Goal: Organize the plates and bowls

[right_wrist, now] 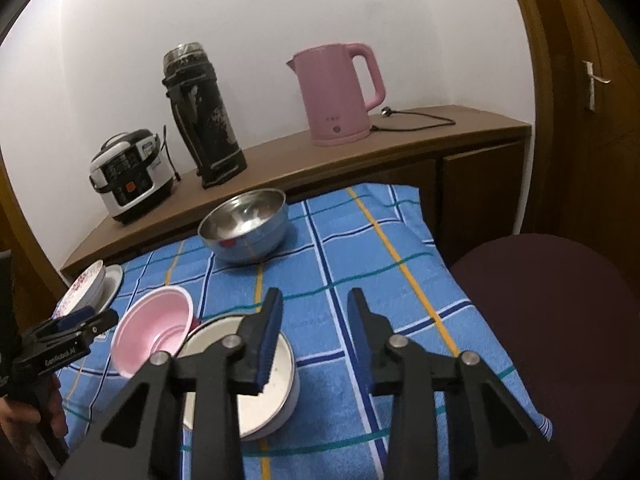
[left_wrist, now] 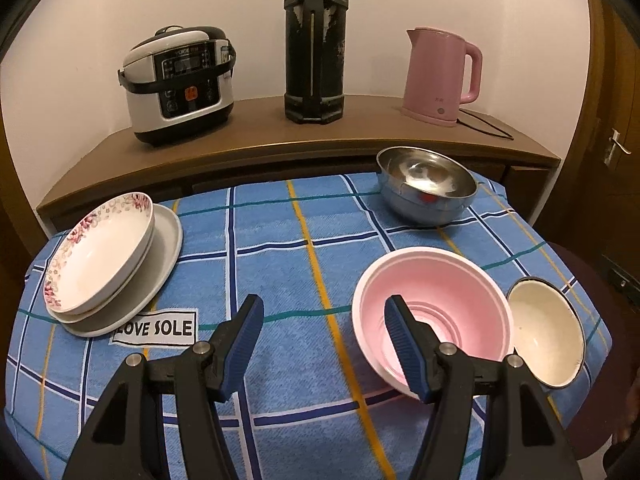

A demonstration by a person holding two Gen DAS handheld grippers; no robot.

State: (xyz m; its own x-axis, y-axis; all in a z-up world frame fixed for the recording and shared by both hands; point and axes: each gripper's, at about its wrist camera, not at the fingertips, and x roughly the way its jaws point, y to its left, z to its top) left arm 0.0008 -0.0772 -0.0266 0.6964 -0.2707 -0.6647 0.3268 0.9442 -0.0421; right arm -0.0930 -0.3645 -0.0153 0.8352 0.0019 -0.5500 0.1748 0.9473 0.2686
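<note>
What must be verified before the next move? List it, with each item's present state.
1. Left gripper open, fingers holding nothing: ok.
2. Right gripper open, holding nothing: ok.
3. Plates already stacked: floral plate rests on the plain white plate: ok.
4. Bowls nested: not ok. The pink bowl, the cream enamel bowl and the steel bowl sit separately on the blue checked cloth.
5. Pink bowl level: not ok; it appears tilted, leaning by the cream enamel bowl.
6. Whether the pink and cream bowls actually touch: cannot tell.
</note>
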